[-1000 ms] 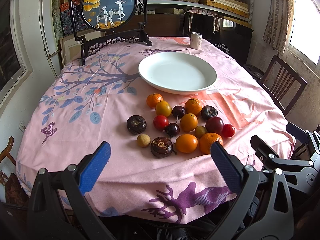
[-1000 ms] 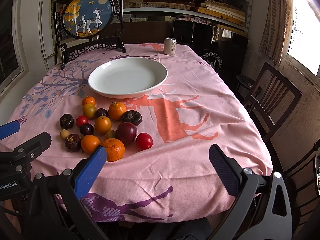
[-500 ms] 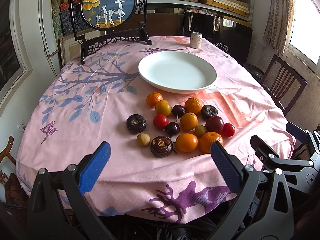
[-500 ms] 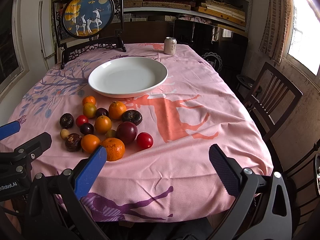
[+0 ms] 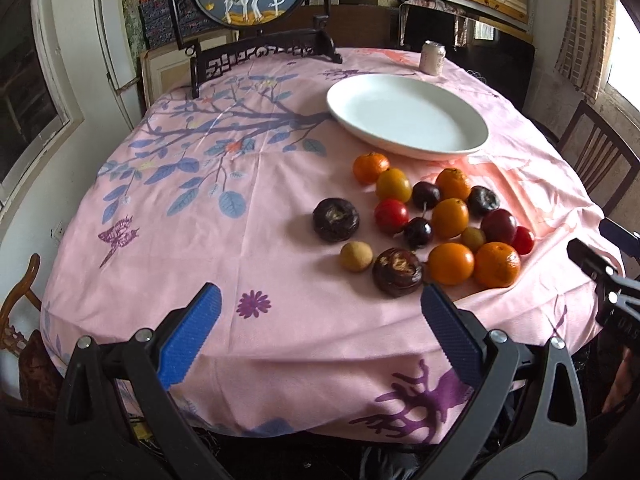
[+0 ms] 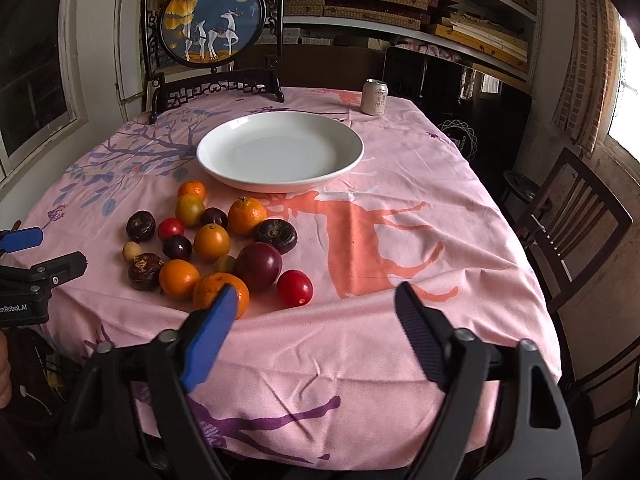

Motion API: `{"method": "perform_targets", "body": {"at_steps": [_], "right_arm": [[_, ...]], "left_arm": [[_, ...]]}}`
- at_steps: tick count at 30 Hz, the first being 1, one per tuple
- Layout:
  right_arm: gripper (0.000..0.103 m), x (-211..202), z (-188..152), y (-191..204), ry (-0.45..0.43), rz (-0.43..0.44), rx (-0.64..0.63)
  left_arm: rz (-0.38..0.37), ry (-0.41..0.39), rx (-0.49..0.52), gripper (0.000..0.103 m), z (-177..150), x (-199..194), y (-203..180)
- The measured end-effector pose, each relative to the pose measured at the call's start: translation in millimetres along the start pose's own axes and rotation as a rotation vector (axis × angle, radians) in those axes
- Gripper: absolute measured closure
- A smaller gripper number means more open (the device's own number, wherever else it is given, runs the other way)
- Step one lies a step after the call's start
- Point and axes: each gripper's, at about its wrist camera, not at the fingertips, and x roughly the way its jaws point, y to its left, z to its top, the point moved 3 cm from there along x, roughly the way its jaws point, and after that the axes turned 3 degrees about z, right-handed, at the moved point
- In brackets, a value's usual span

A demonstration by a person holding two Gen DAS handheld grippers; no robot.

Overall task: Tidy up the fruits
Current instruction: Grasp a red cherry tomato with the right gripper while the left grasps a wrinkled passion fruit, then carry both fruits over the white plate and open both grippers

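Left gripper: jaws released, nothing between them; fruits ahead, to the right.
Right gripper: jaws closing, empty; plate ahead.

Clearance around the white plate

Plate's inside is bare, open from above. Its near rim is crowded: the fruit cluster sits just in front, toward the plate's left as the right wrist camera sees it, fruits packed touching or nearly so, little room between them for a finger. Bare tablecloth in front-right of the plate gives a wide clear lane to the table edge. Behind the plate, the soda can stands off its far-right side; the framed deer screen on its dark stand blocks the far-left. A wooden chair is well right of the plate, off the table.
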Motion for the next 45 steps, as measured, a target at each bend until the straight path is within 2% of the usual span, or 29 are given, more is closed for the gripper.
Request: {"method": "perform_targets", "body": {"at_steps": [1,3,6,8,10,13,15,17,20,22,24,28,31,34,35,37,38,39,40,45], "right_arm": [[0.048,6.1,0.6,-1.5,0.016,0.012,0.002],[0.055,22.5,3.0,-5.1,0.068,0.049,0.006],[0.061,46.4,2.0,-5.5,0.135,0.1,0.008],[0.061,62.6,-0.2,-4.9,0.177,0.147,0.013],[0.072,78.4,-3.6,-2.6,0.217,0.166,0.006],[0.076,77.2,-1.9,-1.0,0.188,0.145,-0.003],[0.076,64.5,-0.5,-2.3,0.143,0.102,-0.02],[0.076,53.4,-0.6,-5.7,0.119,0.08,-0.023],[0.076,45.9,-4.4,-13.7,0.124,0.087,0.007],[0.076,46.0,-8.6,-17.8,0.136,0.094,0.028],[0.075,45.6,-11.6,-19.9,0.144,0.111,0.049],[0.075,40.4,-15.2,-23.7,0.132,0.122,0.066],[0.075,38.0,-17.4,-29.6,0.129,0.126,0.088],[0.075,37.2,-19.9,-33.5,0.13,0.132,0.102],[0.075,37.1,-20.3,-34.2,0.131,0.134,0.104],[0.075,36.8,-20.9,-34.1,0.135,0.136,0.106],[0.075,36.0,-20.9,-33.7,0.135,0.137,0.107],[0.075,35.0,-20.5,-33.1,0.133,0.136,0.106],[0.075,33.5,-20.0,-32.6,0.129,0.136,0.107],[0.075,29.8,-18.8,-27.4,0.113,0.146,0.095]], "left_arm": [[-0.001,0.015,-0.007,0.002,-0.1,4.6,3.0],[0.003,0.032,-0.016,0.002,1.6,11.6,8.0],[0.008,0.047,-0.019,0.002,2.3,17.4,10.3],[0.001,0.063,-0.021,0.002,2.0,21.6,9.5],[-0.002,0.079,-0.017,0.002,2.5,26.5,7.1],[0.003,0.097,-0.014,0.002,3.0,33.6,5.9],[0.0,0.105,-0.016,0.002,2.9,35.3,5.6],[-0.032,0.115,-0.011,0.002,2.6,35.9,1.9],[-0.087,0.12,0.029,0.002,0.6,34.5,-13.9],[-0.091,0.12,0.053,0.003,0.6,36.7,-23.8],[-0.1,0.127,0.054,0.008,2.0,42.3,-29.8],[-0.124,0.176,0.05,0.027,3.0,60.8,-41.3],[-0.092,0.156,0.06,0.028,7.2,68.0,-47.1],[-0.086,0.145,0.053,0.033,13.9,73.5,-51.9],[-0.084,0.14,0.053,0.039,15.8,74.4,-53.7],[-0.089,0.14,0.049,0.04,17.7,74.1,-54.8],[-0.103,0.14,0.048,0.045,17.4,72.2,-54.6],[-0.133,0.142,0.051,0.061,15.5,68.6,-55.6],[-0.135,0.143,0.057,0.064,14.1,65.6,-55.9],[-0.139,0.143,0.036,0.065,10.8,60.7,-47.9]]}}
